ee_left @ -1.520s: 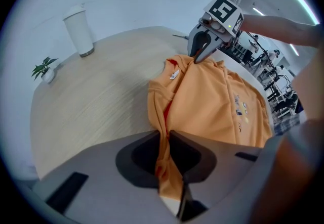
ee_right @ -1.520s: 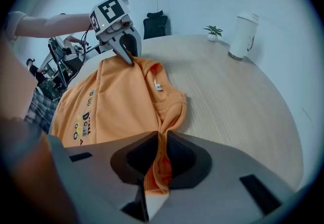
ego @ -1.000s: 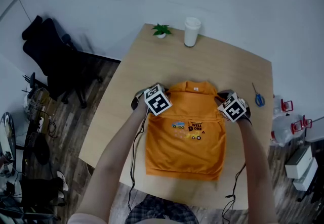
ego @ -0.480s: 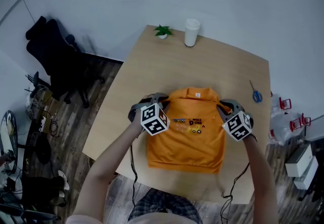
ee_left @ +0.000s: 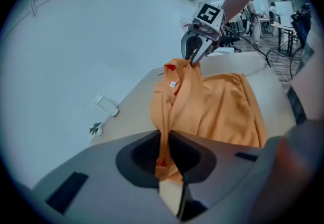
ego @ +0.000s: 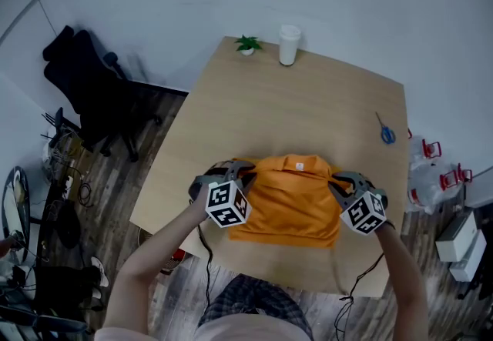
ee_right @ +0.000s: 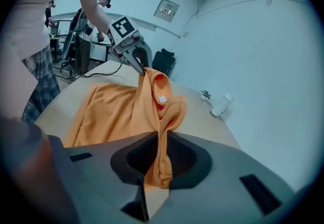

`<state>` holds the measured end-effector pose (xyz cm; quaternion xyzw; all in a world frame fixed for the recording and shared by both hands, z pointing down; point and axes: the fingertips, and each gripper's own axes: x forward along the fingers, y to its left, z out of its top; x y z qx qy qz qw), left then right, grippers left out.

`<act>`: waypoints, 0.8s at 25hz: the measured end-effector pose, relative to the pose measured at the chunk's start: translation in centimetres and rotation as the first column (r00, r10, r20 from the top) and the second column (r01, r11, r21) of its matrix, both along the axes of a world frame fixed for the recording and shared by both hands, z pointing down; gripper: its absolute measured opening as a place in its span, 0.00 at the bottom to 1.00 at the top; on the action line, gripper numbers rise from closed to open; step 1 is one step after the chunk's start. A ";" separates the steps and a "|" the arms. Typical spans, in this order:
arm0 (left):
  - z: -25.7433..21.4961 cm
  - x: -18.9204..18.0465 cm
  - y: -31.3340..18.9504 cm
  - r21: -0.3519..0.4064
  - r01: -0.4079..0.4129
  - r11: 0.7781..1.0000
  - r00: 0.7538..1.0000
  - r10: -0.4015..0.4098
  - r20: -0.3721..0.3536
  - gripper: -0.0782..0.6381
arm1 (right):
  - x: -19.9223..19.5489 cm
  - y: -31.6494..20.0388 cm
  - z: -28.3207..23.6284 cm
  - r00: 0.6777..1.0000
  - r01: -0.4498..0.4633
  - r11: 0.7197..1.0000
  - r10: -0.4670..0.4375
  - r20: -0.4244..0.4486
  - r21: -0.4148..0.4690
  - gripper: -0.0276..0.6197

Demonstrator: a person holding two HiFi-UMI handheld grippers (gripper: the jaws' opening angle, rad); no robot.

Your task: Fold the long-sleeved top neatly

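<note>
Head view, looking steeply down: a person's two forearms reach over a light wooden surface [ego: 262, 101], each hand holding a claw that carries a black-and-white marker cube. An orange long-sleeved top [ego: 293, 208] sits at the middle of the surface's near edge, between the two claws. The left claw [ego: 242, 173] is clenched on the shoulder of the top at its own side. The right claw [ego: 336, 181] is clenched on the opposite shoulder. In the left gripper view, a bunched fold of orange cloth is pinched between the jaws. It runs up off the surface to the collar, where a small white label [ee_left: 173, 84] shows, and on to the other claw across from it. The right gripper view shows the same from the other side, with cloth squeezed between its jaws. There the collar end is raised while the lower body of the top lies flat on the surface. At the far edge stand a small green potted plant [ego: 246, 45] and, just beside it, a white lidded cup [ego: 289, 45]. Blue-handled scissors [ego: 385, 132] lie near the right edge. A black office chair [ego: 88, 97] stands on the wood-plank floor beyond the left edge.
</note>
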<state>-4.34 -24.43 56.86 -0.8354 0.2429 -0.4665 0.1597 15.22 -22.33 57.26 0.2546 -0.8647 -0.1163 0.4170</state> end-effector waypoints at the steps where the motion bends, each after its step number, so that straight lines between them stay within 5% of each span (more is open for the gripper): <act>1: 0.2 0.0 0.8 0.001 -0.006 1.000 1.000 0.006 0.003 0.18 | -0.1 0.9 0.2 1.000 0.015 1.000 -0.015 -0.006 -0.005 0.14; 11: 3.4 0.0 9.7 -0.113 -0.087 0.990 0.995 0.091 0.030 0.18 | -1.1 9.3 3.1 0.986 0.147 0.977 -0.157 -0.060 -0.152 0.14; 20: 6.6 -0.5 15.5 -0.259 -0.145 0.955 0.985 0.165 0.055 0.18 | -0.9 15.3 6.8 0.956 0.241 0.926 -0.278 -0.095 -0.289 0.16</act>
